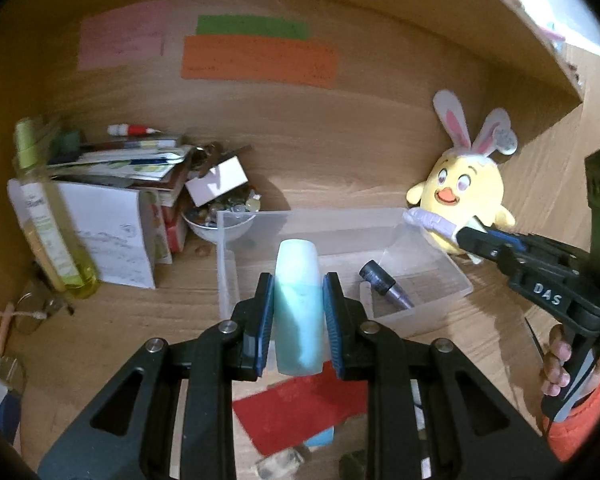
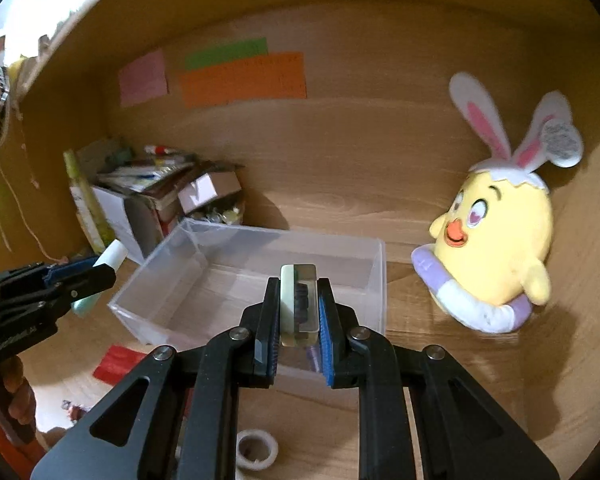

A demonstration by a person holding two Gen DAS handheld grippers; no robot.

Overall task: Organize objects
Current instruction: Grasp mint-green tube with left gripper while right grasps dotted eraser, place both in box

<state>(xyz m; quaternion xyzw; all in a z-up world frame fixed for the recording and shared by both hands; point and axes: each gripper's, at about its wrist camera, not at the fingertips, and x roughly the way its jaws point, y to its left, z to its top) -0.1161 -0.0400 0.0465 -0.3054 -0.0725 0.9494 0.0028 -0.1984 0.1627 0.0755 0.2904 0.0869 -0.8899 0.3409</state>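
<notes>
A clear plastic bin sits on a wooden desk inside a wood-walled alcove, and everything here is placed relative to it.

The left gripper hangs just in front of the bin's near wall, jaws closed partway on a pale turquoise bottle that points toward the bin. The pads press its rounded sides near the middle. It looks like smooth, light plastic, so it could slip or twist if squeezed loosely; a hold across the middle seems steadiest.

The right gripper is above the bin's near edge, jaws nearly shut on a small flat case, cream-backed with a clear front over dark contents. It looks rigid and light, held by its broad faces, and a thin hard case might crack under a tight squeeze.

Inside the bin, toward its right end, lies a dark purple tube. Right of the bin sits a yellow chick plush with rabbit ears. Left of the bin are stacked boxes and papers, a small bowl of odds and ends, and a yellow-green bottle.
</notes>
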